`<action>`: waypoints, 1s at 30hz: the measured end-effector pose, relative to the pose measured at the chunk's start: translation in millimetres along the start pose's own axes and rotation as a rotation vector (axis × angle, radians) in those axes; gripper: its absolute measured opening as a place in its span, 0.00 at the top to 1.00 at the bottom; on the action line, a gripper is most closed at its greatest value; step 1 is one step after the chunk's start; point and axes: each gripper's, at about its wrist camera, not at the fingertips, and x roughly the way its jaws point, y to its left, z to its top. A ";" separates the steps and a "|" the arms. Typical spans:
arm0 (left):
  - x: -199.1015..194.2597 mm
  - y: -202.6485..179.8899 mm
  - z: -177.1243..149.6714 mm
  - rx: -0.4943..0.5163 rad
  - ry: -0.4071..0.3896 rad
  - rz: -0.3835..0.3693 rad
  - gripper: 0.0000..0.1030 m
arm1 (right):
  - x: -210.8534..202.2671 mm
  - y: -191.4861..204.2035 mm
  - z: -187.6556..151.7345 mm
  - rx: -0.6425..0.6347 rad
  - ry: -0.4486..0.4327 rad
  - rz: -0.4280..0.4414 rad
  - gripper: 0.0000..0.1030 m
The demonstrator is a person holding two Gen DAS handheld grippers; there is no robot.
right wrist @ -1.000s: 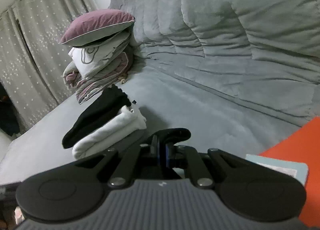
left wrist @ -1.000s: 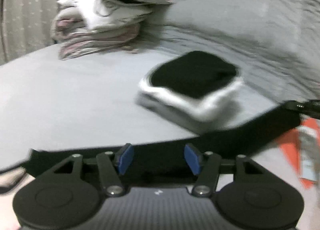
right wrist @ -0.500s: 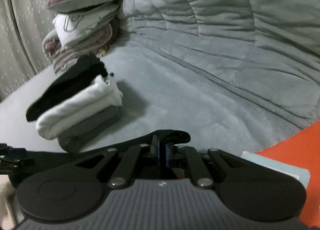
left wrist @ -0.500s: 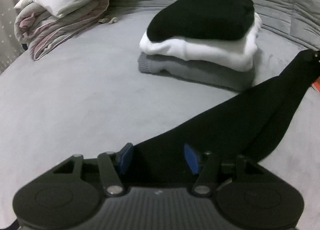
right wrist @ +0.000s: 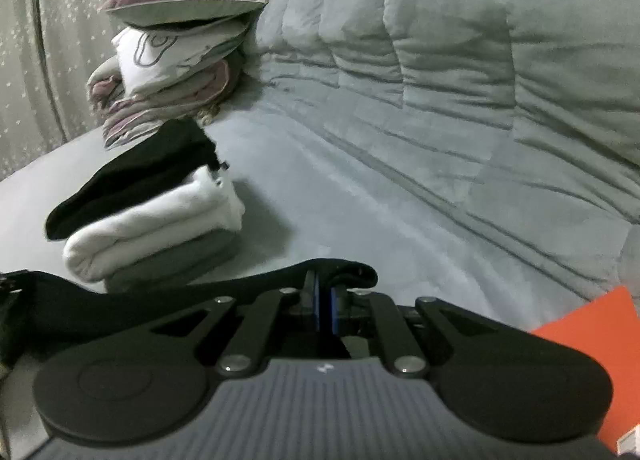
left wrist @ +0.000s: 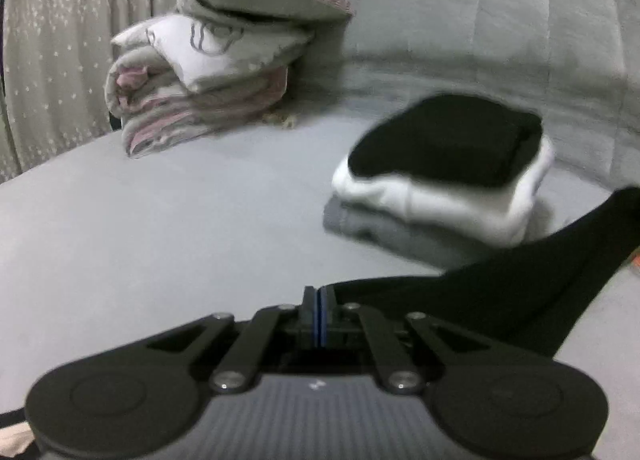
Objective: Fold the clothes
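A black garment hangs stretched between my two grippers above the grey bed surface. My left gripper has its jaws closing; its blue pads meet on the garment's near edge, and the cloth runs off to the upper right. In the right wrist view the same black garment stretches leftward from my right gripper, which is shut on a fold of it that bulges over the pads. A stack of folded clothes, black on white on grey, lies beyond the garment, also seen as the stack.
A pile of pillows and folded bedding sits at the back left, before a pale curtain. A quilted grey backrest rises on the right. An orange object lies at the right edge.
My left gripper's pads, apart in both earlier frames, have come together on the black garment's edge. Both views have shifted; the right gripper stayed shut on the cloth.
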 end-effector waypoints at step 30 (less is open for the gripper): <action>-19.6 -109.0 -20.5 0.186 0.046 -0.319 0.94 | 13.6 -16.5 -15.5 0.097 0.210 0.091 0.89</action>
